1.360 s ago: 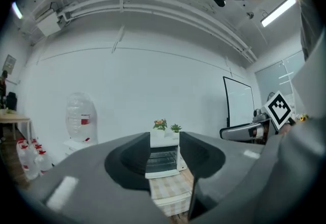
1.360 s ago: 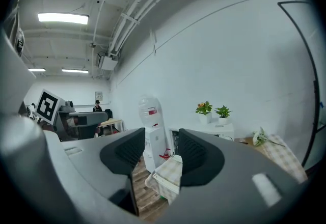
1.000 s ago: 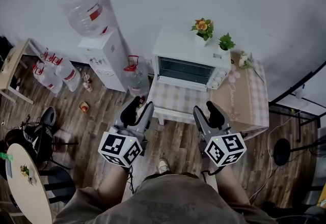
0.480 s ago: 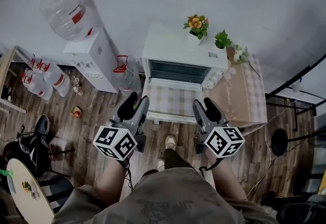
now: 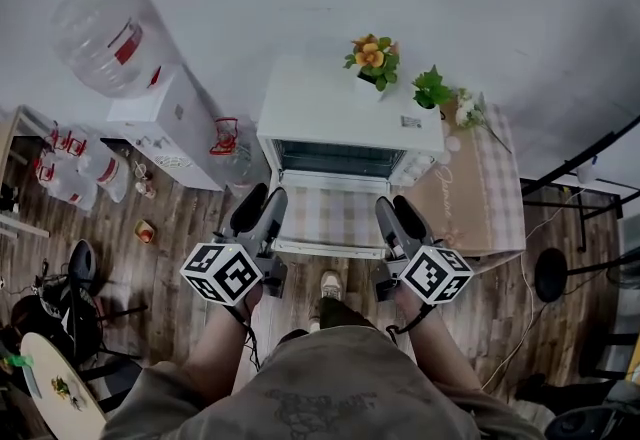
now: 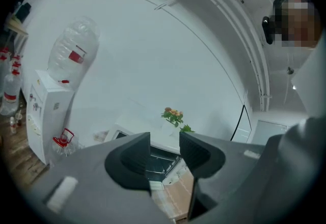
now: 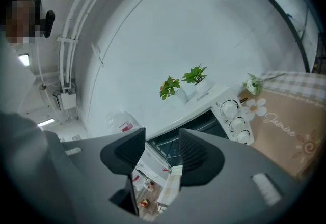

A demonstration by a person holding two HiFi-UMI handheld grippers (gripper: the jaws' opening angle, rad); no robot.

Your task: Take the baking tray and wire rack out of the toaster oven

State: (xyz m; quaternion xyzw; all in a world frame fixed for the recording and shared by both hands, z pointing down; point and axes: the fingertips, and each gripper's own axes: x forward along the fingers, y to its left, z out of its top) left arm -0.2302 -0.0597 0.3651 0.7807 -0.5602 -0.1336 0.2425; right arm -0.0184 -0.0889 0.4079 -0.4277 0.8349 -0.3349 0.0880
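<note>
The white toaster oven (image 5: 350, 113) stands on a table with its dark front (image 5: 340, 158) facing me. Thin bars of the wire rack (image 7: 163, 145) show in that front; I cannot make out the baking tray or tell whether the door is open. My left gripper (image 5: 258, 210) and right gripper (image 5: 398, 215) hover side by side over the table's near edge, short of the oven, both open and empty. In the left gripper view the left gripper (image 6: 164, 141) frames the oven (image 6: 158, 159). Seen from the right gripper, the right gripper (image 7: 162, 141) frames the oven (image 7: 204, 121) and its knobs (image 7: 235, 116).
Two small plant pots (image 5: 368, 58) (image 5: 430, 88) sit on the oven's top. The table (image 5: 480, 198) carries a checked cloth and a beige mat. A water dispenser (image 5: 160, 118) with a big bottle (image 5: 100, 33) stands left. Spare bottles (image 5: 70, 178) are on the wooden floor.
I have stepped closer to the oven, which now looms larger. Both grippers have moved forward with me and now hang over the table's near edge, still open.
</note>
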